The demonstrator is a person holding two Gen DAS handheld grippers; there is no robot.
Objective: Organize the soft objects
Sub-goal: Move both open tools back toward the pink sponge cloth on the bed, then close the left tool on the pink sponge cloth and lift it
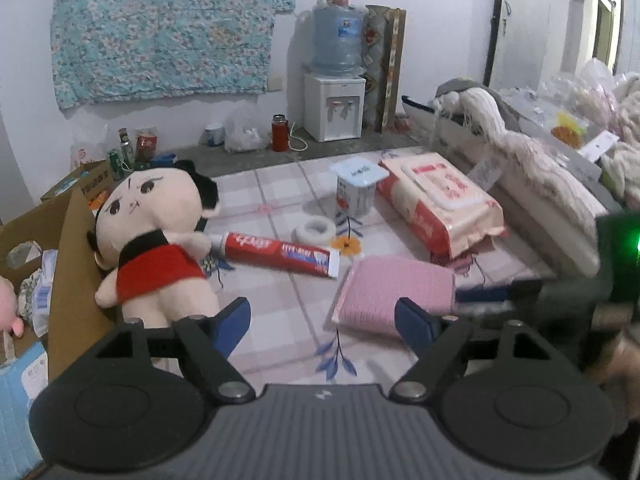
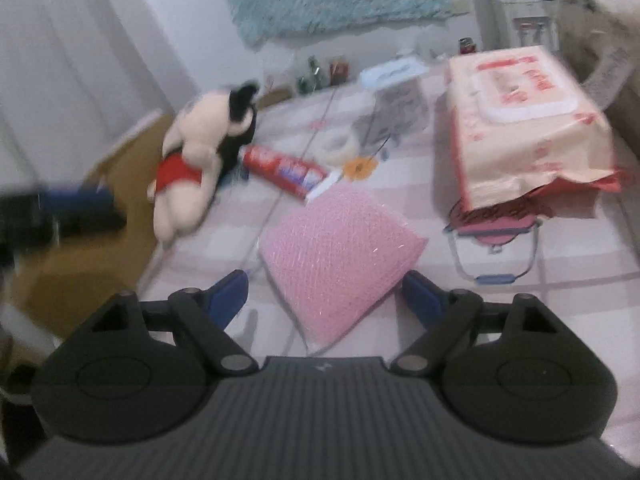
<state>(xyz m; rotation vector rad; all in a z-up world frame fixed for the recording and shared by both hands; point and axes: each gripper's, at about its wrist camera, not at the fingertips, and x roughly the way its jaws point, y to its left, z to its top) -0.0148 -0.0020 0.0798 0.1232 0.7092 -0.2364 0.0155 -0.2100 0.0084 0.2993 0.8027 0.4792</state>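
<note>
Tongs first: your right gripper (image 2: 325, 296) stands released, blue fingers either side of the pink sponge pad's (image 2: 340, 256) near corner, not pressing it. Your left gripper (image 1: 322, 320) is also released, with nothing between its fingers. Just beyond the pad lies a red toothpaste tube (image 1: 280, 252). Left of the pad, a plush doll (image 1: 154, 244) leans on a cardboard box (image 1: 76, 280). Right of the pad sits a wipes pack (image 1: 442, 204).

place: home room | signs: water dispenser (image 1: 335, 110), floral quilt (image 1: 164, 28) on wall, checked tablecloth (image 1: 280, 320)
</note>
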